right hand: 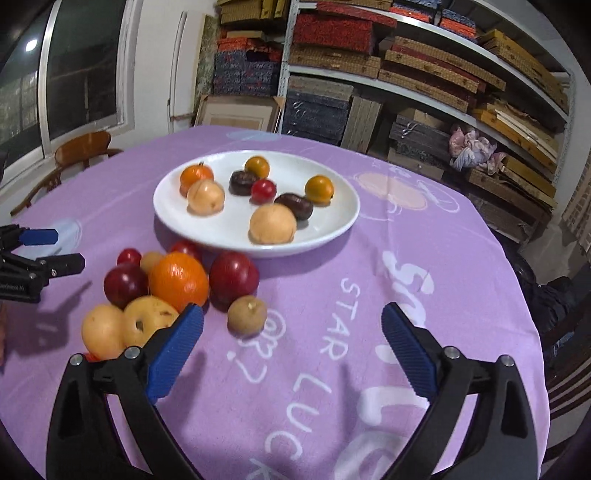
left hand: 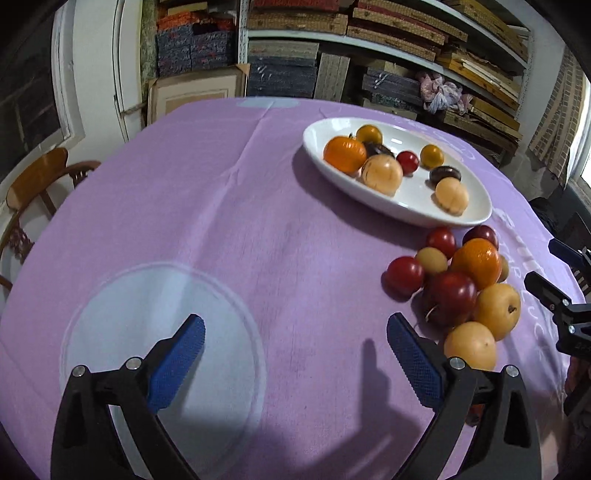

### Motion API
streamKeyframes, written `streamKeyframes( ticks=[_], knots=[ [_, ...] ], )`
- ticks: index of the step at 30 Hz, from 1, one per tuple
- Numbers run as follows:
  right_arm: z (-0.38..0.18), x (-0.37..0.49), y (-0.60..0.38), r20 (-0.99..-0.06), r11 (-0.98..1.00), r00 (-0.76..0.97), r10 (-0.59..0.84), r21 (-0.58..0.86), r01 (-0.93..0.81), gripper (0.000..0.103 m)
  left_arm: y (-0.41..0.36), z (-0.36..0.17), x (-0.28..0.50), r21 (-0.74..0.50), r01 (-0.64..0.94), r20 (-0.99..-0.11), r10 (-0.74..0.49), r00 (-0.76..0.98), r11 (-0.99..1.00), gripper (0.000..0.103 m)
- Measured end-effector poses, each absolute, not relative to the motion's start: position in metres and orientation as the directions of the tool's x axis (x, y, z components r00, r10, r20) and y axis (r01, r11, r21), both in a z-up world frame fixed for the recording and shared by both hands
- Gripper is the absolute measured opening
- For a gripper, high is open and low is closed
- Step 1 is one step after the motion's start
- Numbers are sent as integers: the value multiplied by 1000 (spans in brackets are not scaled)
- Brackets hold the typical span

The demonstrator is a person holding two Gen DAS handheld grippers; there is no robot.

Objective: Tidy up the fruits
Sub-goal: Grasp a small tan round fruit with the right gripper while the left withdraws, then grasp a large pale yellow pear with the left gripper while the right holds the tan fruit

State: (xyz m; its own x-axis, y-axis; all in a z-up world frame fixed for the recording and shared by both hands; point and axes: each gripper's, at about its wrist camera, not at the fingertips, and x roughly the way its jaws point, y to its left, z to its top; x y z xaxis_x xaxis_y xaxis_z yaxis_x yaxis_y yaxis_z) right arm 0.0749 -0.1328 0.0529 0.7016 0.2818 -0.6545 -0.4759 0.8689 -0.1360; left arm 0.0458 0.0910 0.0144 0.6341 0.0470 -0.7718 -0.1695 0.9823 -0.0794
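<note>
On the purple cloth (right hand: 332, 295), a white plate (right hand: 343, 221) near the far edge holds eight small fruits, and a loose heap of fruit (right hand: 177, 284) lies just in front of it, touching none of the rim. Left gripper (left hand: 295, 354) and right gripper (right hand: 291, 343) both hover wide apart and hold nothing, the heap between them.

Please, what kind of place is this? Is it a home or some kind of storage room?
Probably a storeroom or shop back room used as a dining corner, not a usual kitchen. Metal shelves hold stacked flat boxes. In front stands a table with a purple cloth, a white plate of fruit, and a wooden chair.
</note>
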Motion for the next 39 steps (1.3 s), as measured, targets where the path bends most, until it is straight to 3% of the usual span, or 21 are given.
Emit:
streamKeyframes(
  ticks=[1, 2, 3, 10, 12, 13, 24, 26, 39],
  knots=[
    [50, 78, -131, -673, 862, 681, 290, -126, -491, 82, 94, 15, 45, -89, -177, -769, 46, 637, 980, 100],
    [46, 82, -131, -692, 856, 653, 308, -98, -508, 59, 97, 15, 44, -97, -187, -765, 47, 643, 978, 100],
    [43, 85, -131, -710, 852, 621, 333, -56, -521, 51, 98, 13, 44, -101, -193, -771, 46, 635, 976, 100],
    [46, 89, -128, -712, 832, 573, 406, 29, -554, 49, 91, 5, 50, -46, -176, -802, 69, 593, 983, 100],
    [43, 90, -119, -723, 825, 566, 396, 9, -566, 38, 85, 3, 52, -4, -172, -812, 97, 576, 985, 100],
    [41, 92, -117, -732, 822, 558, 391, 4, -569, 37, 83, 3, 53, 14, -168, -813, 109, 571, 986, 100],
    [37, 100, -111, -758, 826, 525, 386, 31, -563, 36, 83, 2, 53, 8, -167, -813, 104, 572, 986, 100],
    [35, 101, -109, -765, 826, 520, 380, 28, -562, 28, 83, 2, 53, 8, -167, -813, 104, 572, 986, 100],
    [33, 113, -141, -767, 859, 526, 367, 63, -508, 28, 81, 3, 51, 6, -159, -814, 98, 573, 987, 100]
  ],
)
